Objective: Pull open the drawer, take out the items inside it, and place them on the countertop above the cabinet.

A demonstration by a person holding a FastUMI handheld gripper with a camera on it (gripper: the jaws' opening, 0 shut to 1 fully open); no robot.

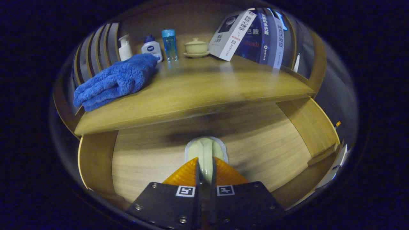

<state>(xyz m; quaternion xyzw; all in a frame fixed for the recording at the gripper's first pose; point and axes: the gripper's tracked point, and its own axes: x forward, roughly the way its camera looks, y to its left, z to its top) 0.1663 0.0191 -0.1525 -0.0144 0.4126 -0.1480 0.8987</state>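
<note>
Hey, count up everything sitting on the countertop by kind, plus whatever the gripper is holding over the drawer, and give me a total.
Bottles: 3, a pump bottle, a lotion bottle, a blue bottle
Towel: 1
Lidded cup on its saucer: 1
Books: 4, as far as the spines show
Pale item pinched in the gripper jaws: 1
Total: 10

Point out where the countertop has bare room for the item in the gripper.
The hand-held gripper is shut on a pale item. The countertop is bare between the blue towel and books; its back edge, with bottles and lidded cup, is crowded.
</note>
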